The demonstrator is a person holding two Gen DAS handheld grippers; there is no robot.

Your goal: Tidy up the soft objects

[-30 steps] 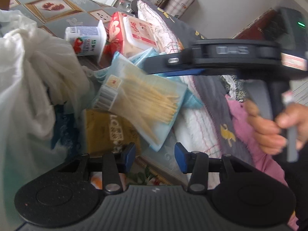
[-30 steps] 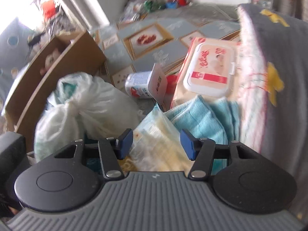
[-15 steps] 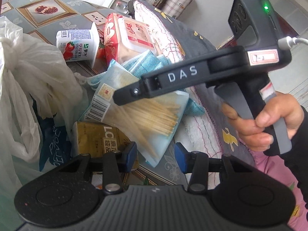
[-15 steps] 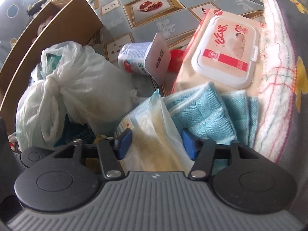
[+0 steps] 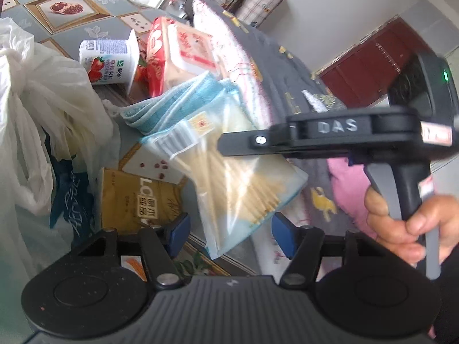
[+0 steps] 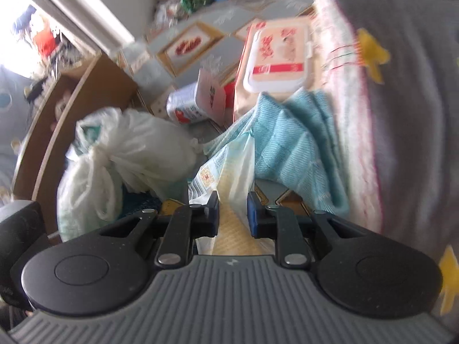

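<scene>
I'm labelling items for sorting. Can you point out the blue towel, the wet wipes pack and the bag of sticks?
Blue towel [image 6: 298,149]: right wrist view, on its folded middle.
Wet wipes pack [image 6: 276,57]: right wrist view, on its white lid.
Bag of sticks [image 5: 238,183]: left wrist view, on the clear plastic over the sticks.

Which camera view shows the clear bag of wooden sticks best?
The left wrist view: the bag of wooden sticks appears broadside there, with sticks and barcode label visible, hanging from the right tool. The right wrist view shows the bag only edge-on, pinched between the closed blue pads, its label partly visible.
</scene>
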